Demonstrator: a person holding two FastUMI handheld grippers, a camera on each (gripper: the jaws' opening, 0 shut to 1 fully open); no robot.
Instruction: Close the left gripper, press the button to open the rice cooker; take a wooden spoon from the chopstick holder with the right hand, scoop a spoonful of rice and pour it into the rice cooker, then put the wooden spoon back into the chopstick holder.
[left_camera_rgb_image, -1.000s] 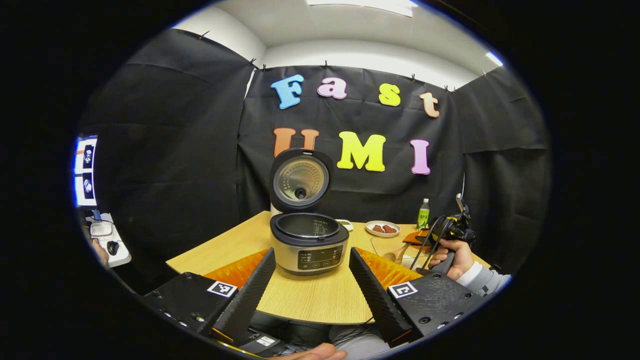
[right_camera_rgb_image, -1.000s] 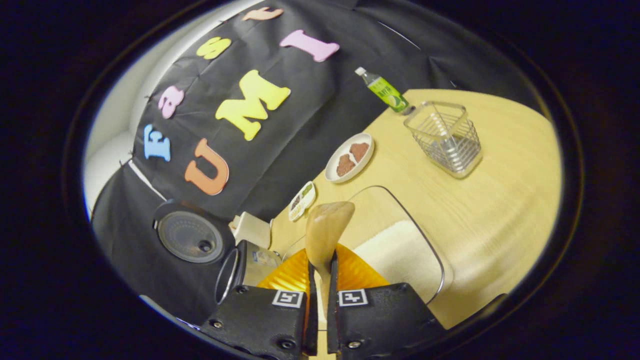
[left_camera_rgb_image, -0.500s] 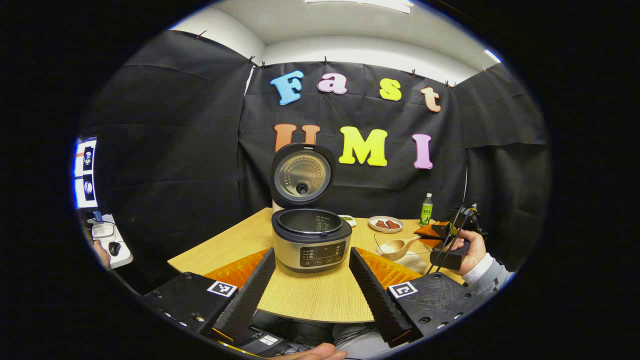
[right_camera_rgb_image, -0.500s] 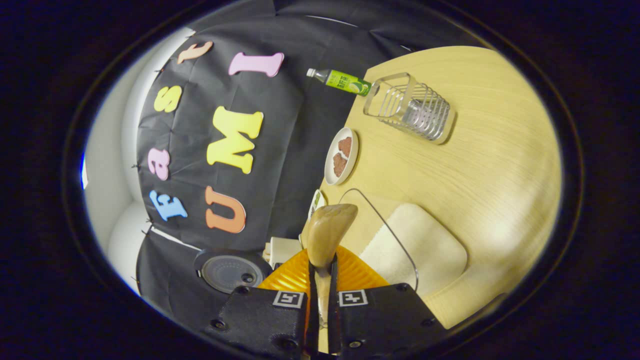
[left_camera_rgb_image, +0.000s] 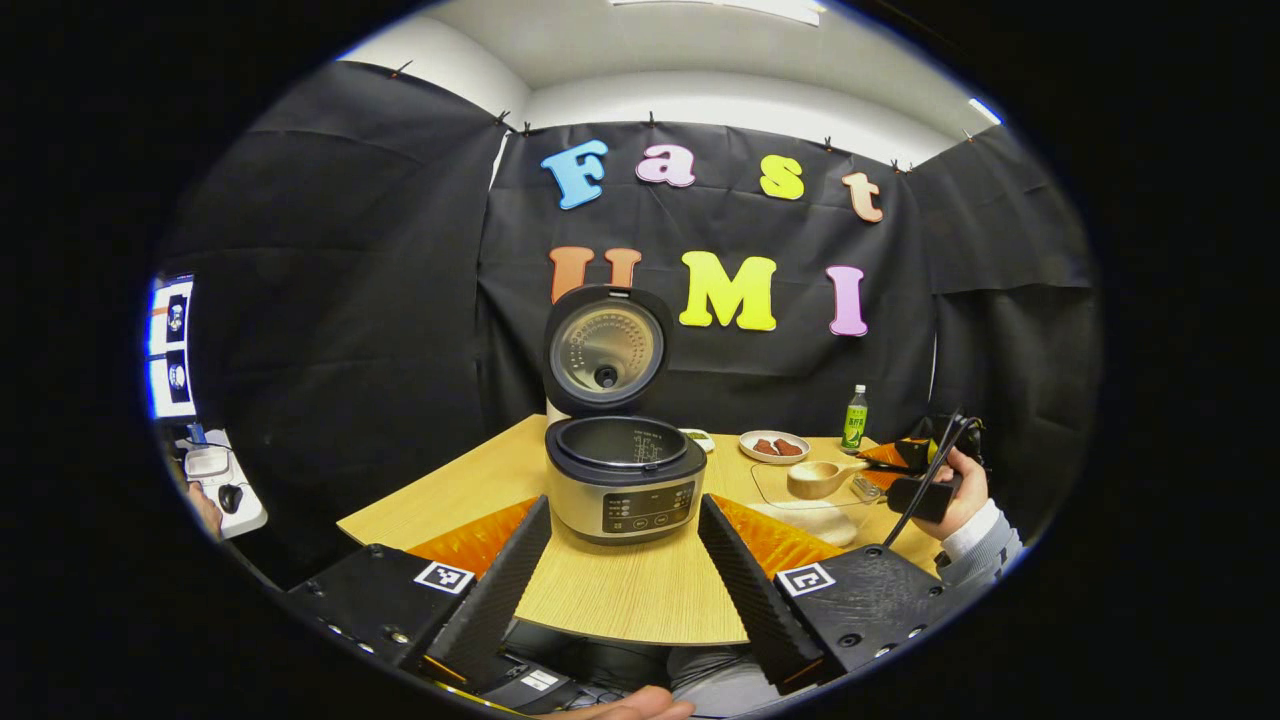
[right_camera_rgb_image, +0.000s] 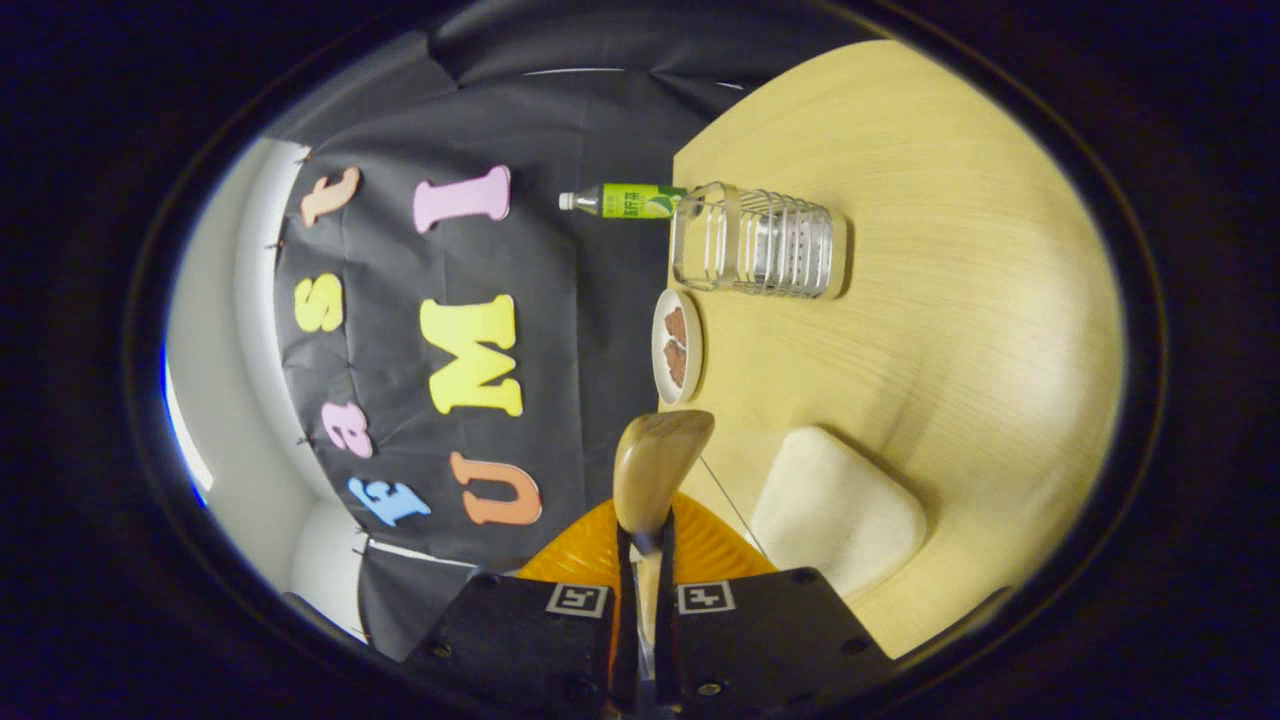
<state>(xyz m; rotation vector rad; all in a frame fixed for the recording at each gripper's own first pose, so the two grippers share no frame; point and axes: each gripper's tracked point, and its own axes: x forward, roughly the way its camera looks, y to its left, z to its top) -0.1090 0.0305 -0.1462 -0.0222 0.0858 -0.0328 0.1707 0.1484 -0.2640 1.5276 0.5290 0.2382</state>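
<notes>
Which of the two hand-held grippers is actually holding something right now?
The right hand-held gripper: its fingers are clamped on the wooden spoon. The left hand-held gripper has its fingers spread apart with nothing between them, facing the rice cooker.

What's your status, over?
Left claw open, facing the open rice cooker. Right claw shut on wooden spoon, over rice container. Path clear.

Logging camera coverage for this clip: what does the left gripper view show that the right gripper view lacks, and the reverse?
Left gripper view adds: the rice cooker, lid up, beyond the open left tool, and a hand holding the right tool. Right gripper view adds: the wire chopstick holder and the close-up of the right tool shut on the spoon's handle. Shared: wooden spoon, green bottle, plate, rice, table.
</notes>
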